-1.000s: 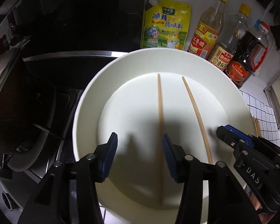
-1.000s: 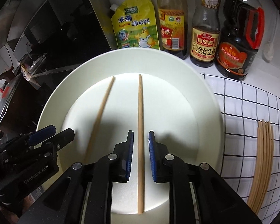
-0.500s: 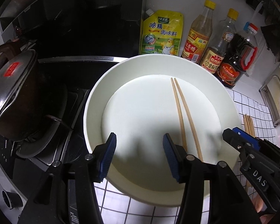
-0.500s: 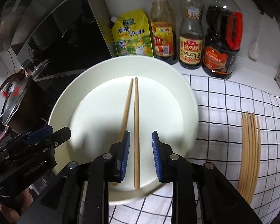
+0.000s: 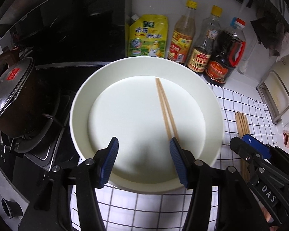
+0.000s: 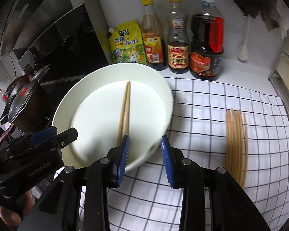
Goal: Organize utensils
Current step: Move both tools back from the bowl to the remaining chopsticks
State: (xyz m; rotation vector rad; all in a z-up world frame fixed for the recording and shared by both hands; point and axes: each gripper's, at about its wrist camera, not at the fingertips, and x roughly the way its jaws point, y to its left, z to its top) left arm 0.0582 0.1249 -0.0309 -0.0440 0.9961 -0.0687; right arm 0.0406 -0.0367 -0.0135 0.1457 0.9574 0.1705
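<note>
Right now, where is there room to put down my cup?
Free: the checked cloth between the white plate and the chopstick bundle, and the plate's left half beside the chopstick pair. Crowded: the back wall, lined with the seasoning pouch and sauce bottles.

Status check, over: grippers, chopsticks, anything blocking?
Left gripper open, empty. Right gripper open, empty. Two chopsticks side by side in the plate; more chopsticks on the checked cloth. Nothing blocking.
</note>
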